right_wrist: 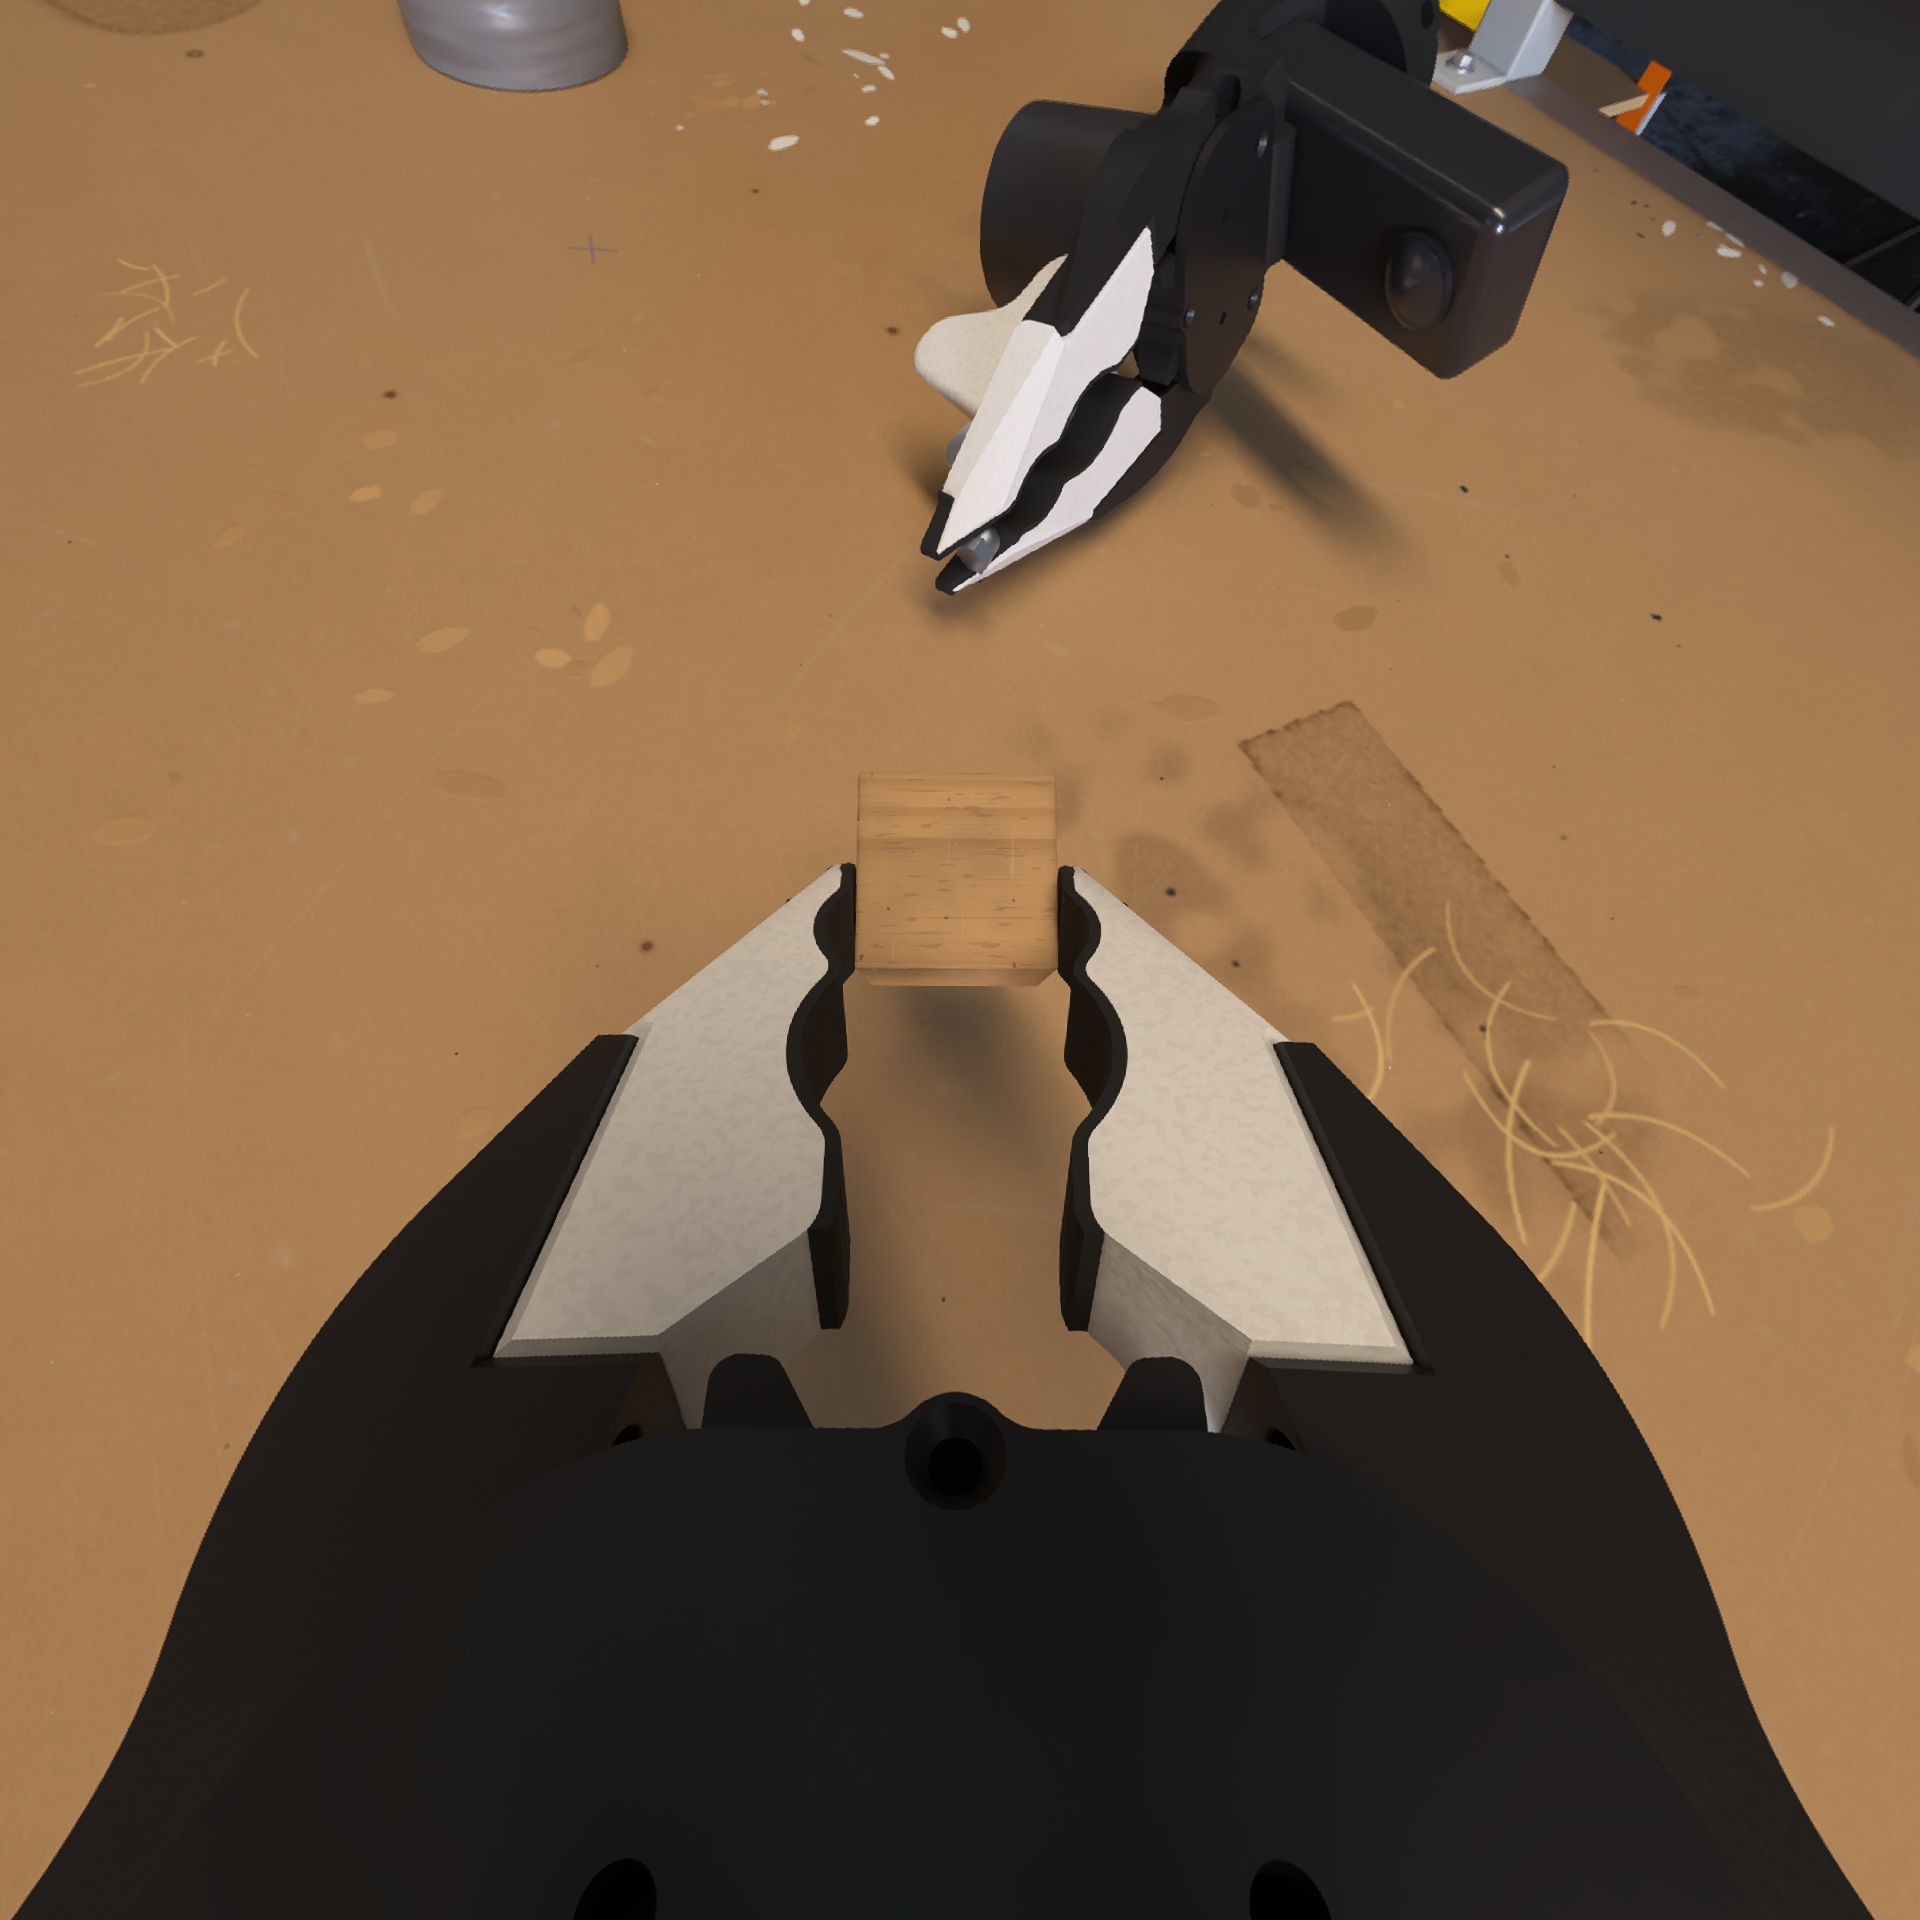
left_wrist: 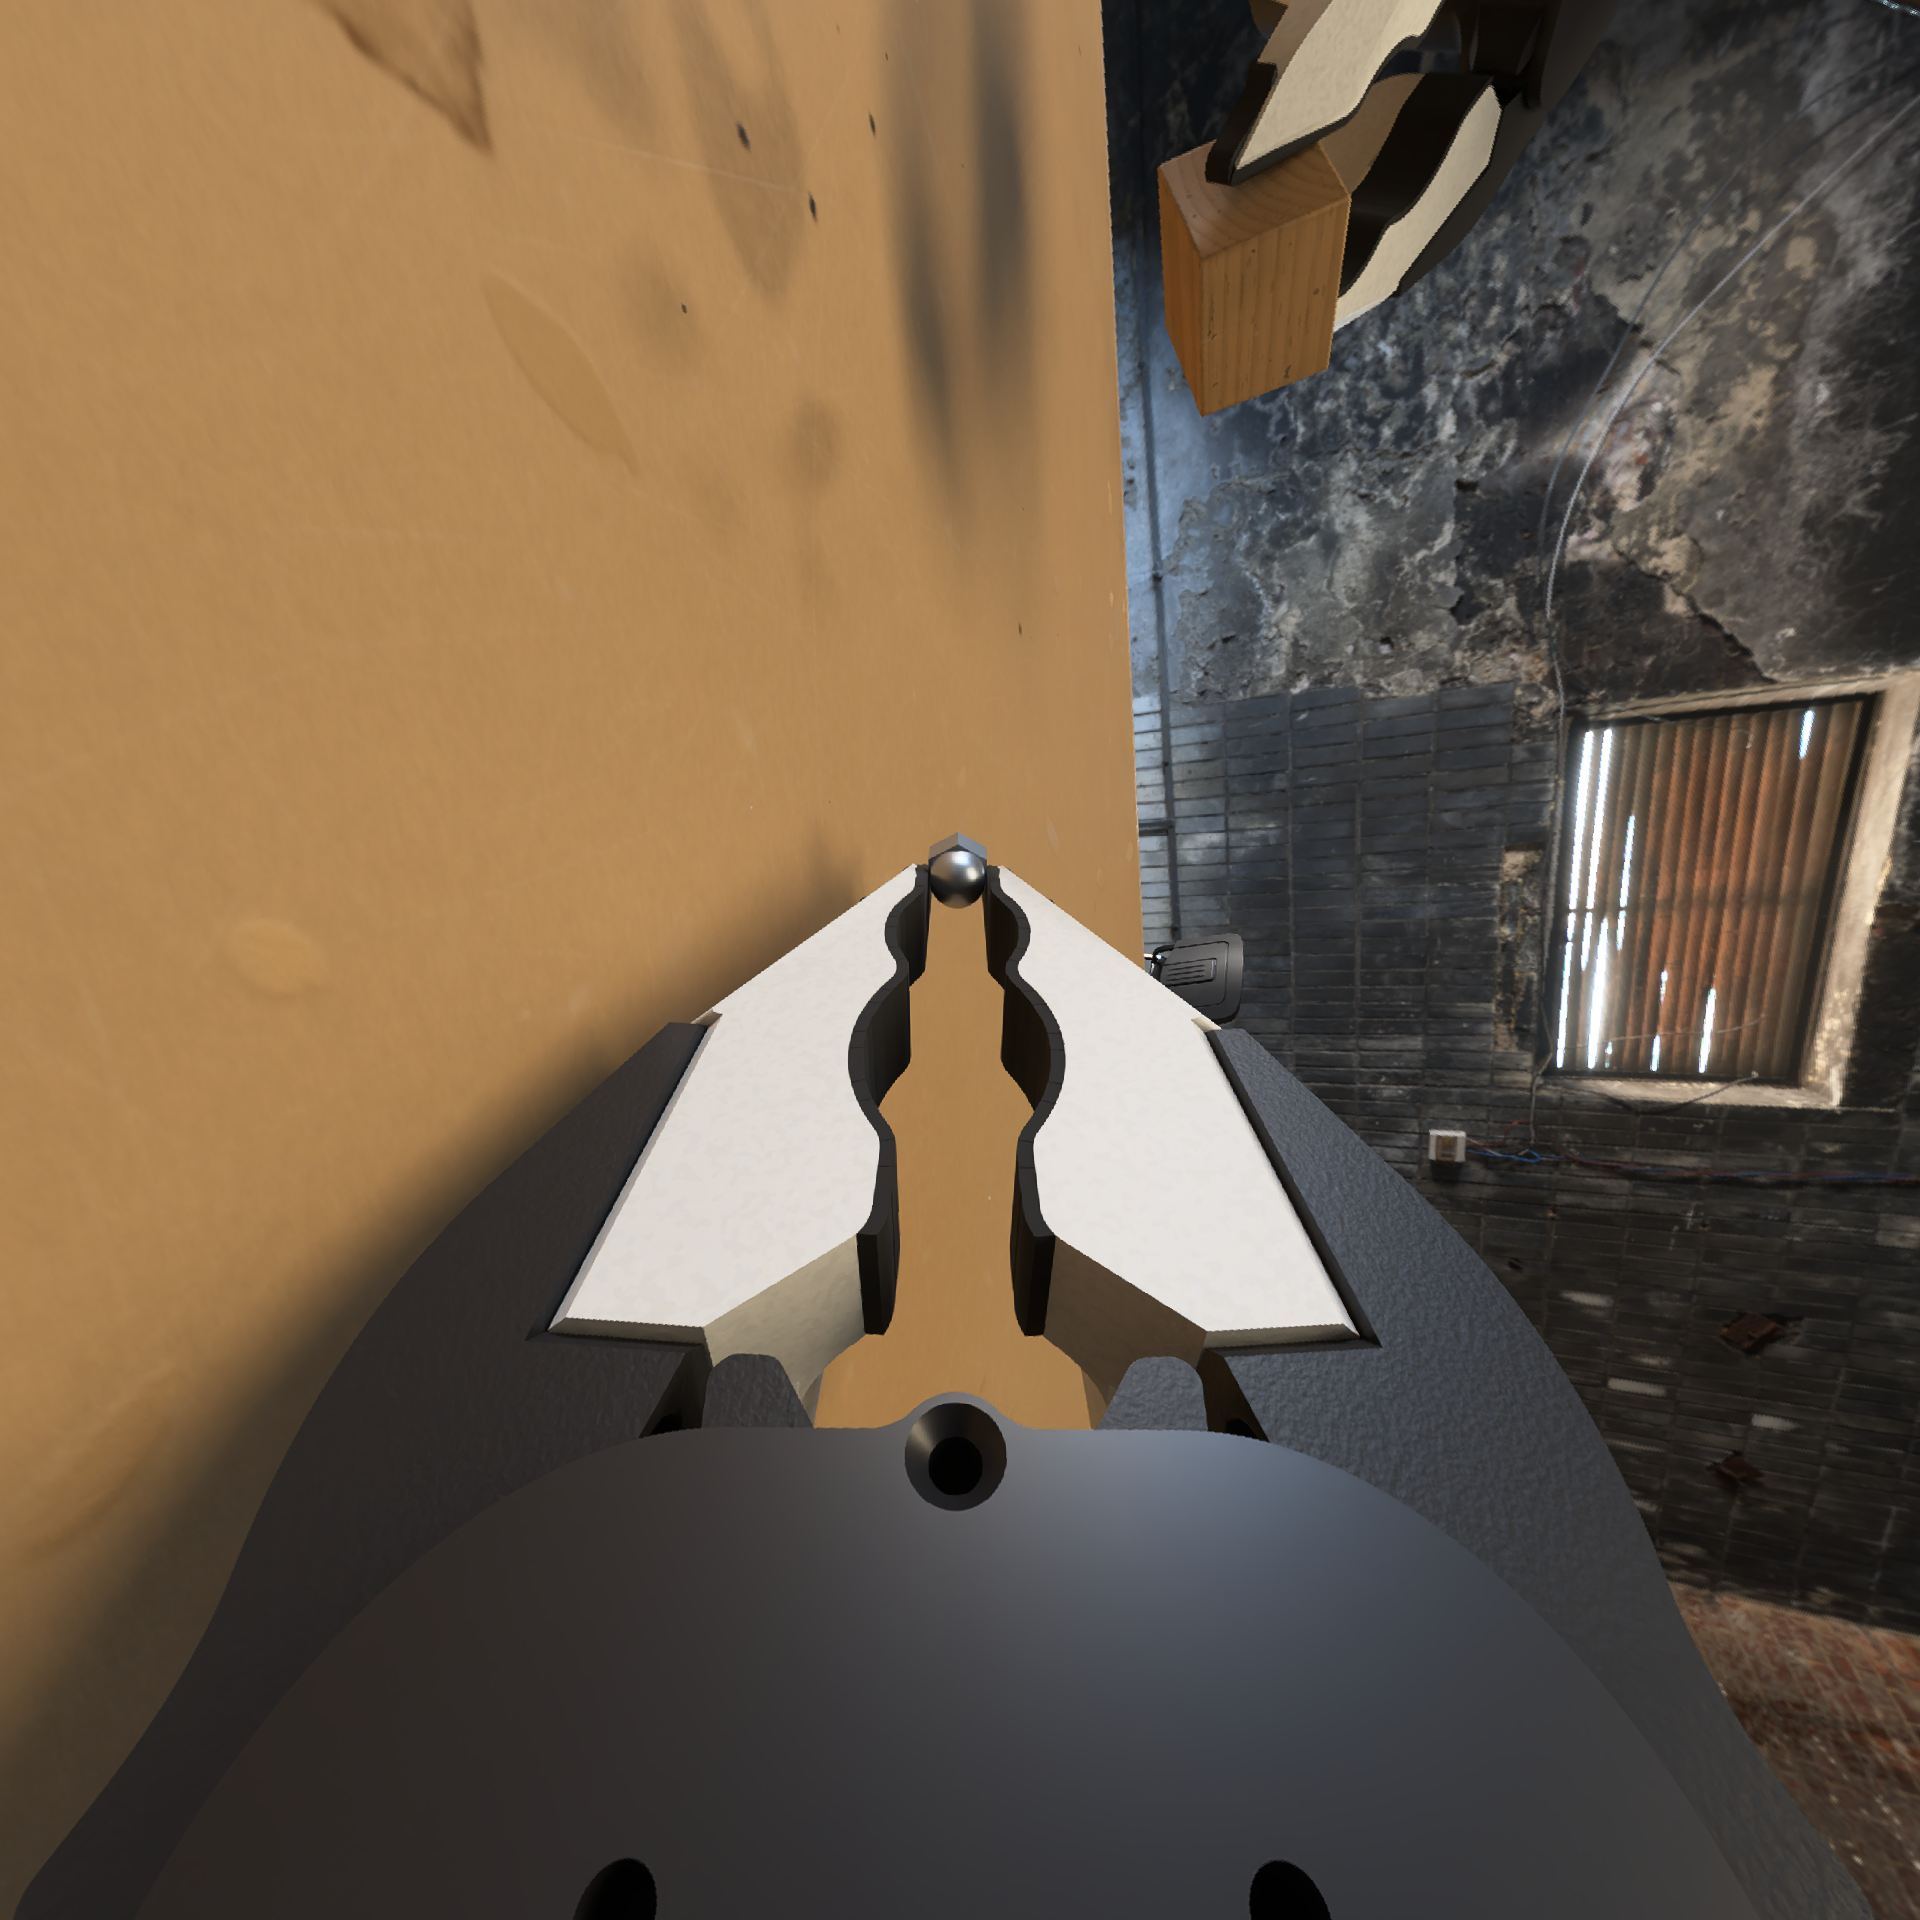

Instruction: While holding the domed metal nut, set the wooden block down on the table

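Note:
My left gripper (left_wrist: 956,878) is shut on the domed metal nut (left_wrist: 956,871), a small shiny piece pinched at the fingertips, held beside the tan table (left_wrist: 520,623). My right gripper (right_wrist: 956,914) is shut on the wooden block (right_wrist: 956,878), a light square-faced block held above the table (right_wrist: 520,831) with its shadow below. In the left wrist view the right gripper (left_wrist: 1340,166) shows at the top right with the block (left_wrist: 1252,286) in it. In the right wrist view the left gripper (right_wrist: 961,561) shows farther off with the nut (right_wrist: 977,548) at its tips, just above the table.
A grey round container (right_wrist: 514,42) stands at the far left of the table. A pale cream object (right_wrist: 966,353) lies behind the left gripper. A rough brown strip (right_wrist: 1423,894) and pale scratch marks (right_wrist: 1600,1143) mark the table at the right. A dark rail (right_wrist: 1766,177) runs along the far right edge.

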